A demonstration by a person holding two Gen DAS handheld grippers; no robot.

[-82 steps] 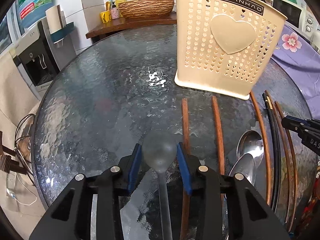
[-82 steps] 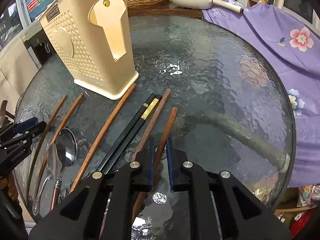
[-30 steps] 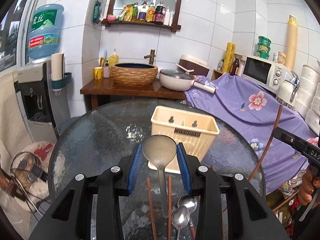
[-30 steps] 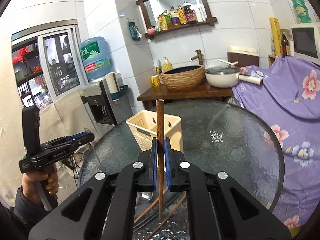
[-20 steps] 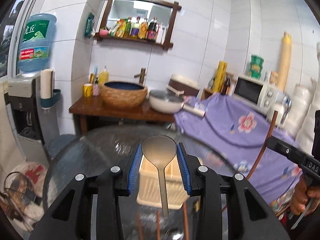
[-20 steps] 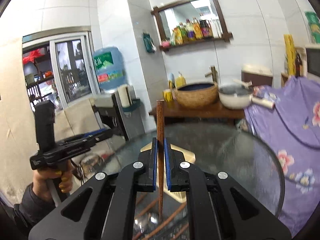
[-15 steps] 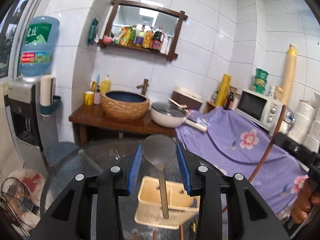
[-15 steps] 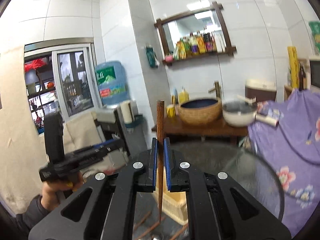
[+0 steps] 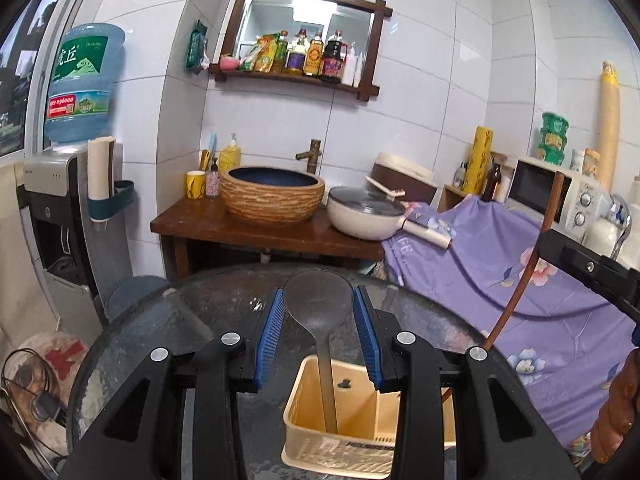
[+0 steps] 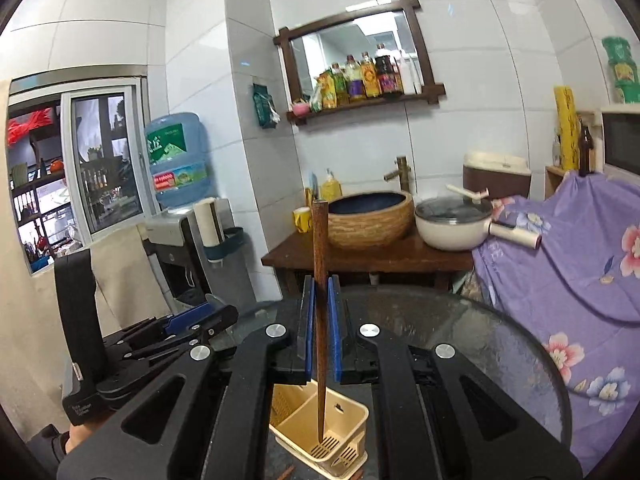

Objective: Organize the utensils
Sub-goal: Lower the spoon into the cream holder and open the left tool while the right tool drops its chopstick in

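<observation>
The left tool (image 9: 319,334) pinches a ladle (image 9: 319,312) and the right tool (image 10: 320,334) pinches a wooden chopstick (image 10: 319,280), both over the cream utensil basket (image 10: 352,446).

My left tongs (image 9: 319,336) hold a grey translucent plastic ladle (image 9: 319,309) upright, bowl up, handle reaching down into the cream plastic utensil basket (image 9: 304,436). My right tongs (image 10: 319,330) grip a dark brown wooden chopstick (image 10: 320,280) vertically, its tip inside the basket.
</observation>
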